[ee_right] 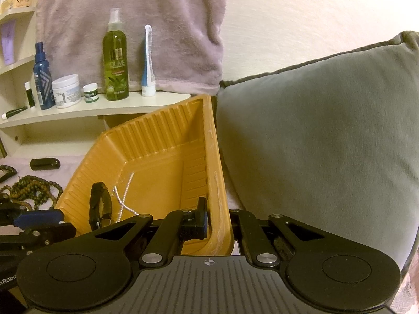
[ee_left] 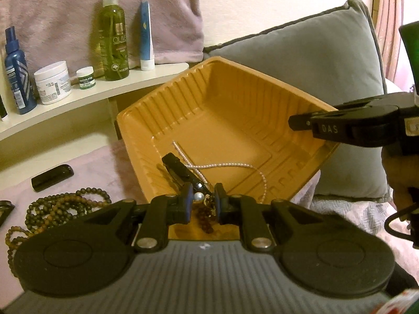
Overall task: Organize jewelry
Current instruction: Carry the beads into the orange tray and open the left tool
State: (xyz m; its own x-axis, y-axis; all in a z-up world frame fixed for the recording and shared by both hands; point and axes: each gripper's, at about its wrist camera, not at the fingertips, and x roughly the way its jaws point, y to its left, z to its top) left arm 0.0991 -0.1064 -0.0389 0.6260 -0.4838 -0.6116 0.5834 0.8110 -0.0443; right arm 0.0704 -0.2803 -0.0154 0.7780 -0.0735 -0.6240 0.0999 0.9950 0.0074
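I see a glossy ribbed plastic tray (ee_left: pixel 225 99), matt wooden beads (ee_left: pixel 60 204), and a soft velvet-like pillow (ee_right: pixel 327 136).

Mustard ribbed tray (ee_left: pixel 222 96), white pearl strand (ee_left: pixel 222 166), grey cushion (ee_left: pixel 314 60) (dark piping), olive-brown beads (ee_left: pixel 60 204).

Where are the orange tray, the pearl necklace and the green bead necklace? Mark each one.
orange tray (ee_left: pixel 167 99): left wrist view, ribbed far-left wall.
pearl necklace (ee_left: pixel 222 165): left wrist view, strand lying across the tray floor.
green bead necklace (ee_left: pixel 65 201): left wrist view, heaped beads on the pink cloth.
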